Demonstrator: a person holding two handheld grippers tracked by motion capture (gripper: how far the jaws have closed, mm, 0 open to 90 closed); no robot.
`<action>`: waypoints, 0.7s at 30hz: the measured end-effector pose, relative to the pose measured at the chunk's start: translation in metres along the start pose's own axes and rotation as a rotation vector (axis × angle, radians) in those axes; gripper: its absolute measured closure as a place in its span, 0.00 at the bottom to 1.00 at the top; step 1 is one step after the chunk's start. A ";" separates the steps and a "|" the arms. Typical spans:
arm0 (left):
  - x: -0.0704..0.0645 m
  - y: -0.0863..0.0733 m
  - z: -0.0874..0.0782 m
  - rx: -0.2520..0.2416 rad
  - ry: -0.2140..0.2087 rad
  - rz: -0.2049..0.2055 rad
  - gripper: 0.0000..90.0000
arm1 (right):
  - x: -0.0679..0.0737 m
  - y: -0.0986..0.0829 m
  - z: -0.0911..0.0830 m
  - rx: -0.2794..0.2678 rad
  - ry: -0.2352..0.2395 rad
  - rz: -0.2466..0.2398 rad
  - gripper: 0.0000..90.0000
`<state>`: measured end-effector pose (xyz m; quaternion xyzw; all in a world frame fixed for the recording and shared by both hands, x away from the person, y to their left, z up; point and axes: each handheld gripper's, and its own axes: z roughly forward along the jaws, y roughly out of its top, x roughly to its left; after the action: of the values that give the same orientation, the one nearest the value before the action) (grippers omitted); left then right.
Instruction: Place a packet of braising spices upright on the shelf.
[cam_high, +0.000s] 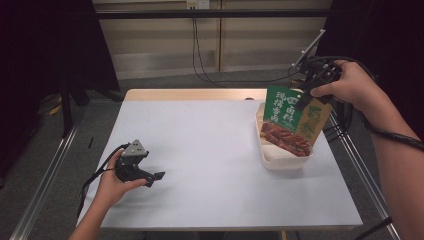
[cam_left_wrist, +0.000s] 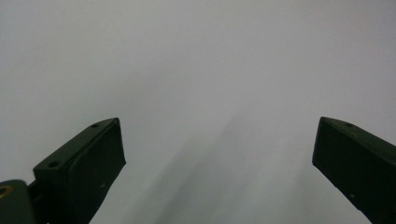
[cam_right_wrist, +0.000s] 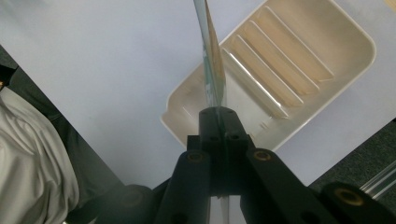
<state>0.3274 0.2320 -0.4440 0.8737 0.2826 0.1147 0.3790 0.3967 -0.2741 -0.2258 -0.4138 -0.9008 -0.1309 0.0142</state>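
**Sauce pouch held over the tray**

The right gripper (cam_high: 304, 97) pinches the top edge of a flat green and tan printed food pouch (cam_high: 292, 120), its 2 jaws closed tight on it. The pouch hangs upright above the cream ribbed plastic tray (cam_high: 287, 161) at the right side of the white table (cam_high: 210, 150); its lower part shows red saucy food, its upper part white characters. The left gripper (cam_high: 156, 177) rests low near the table's left, jaws spread wide, holding nothing.
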 end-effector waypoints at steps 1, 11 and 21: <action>0.000 0.000 0.000 0.002 -0.004 0.000 0.02 | 0.000 0.000 0.000 0.000 0.000 0.000 1.00; -0.001 0.000 0.000 0.011 0.001 -0.004 0.02 | -0.004 -0.002 0.008 0.021 -0.006 0.013 1.00; 0.000 0.000 0.000 0.006 0.001 -0.002 0.02 | -0.006 -0.003 0.015 0.030 -0.002 0.013 1.00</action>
<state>0.3272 0.2316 -0.4443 0.8744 0.2841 0.1139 0.3765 0.3990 -0.2767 -0.2417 -0.4193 -0.9000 -0.1168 0.0205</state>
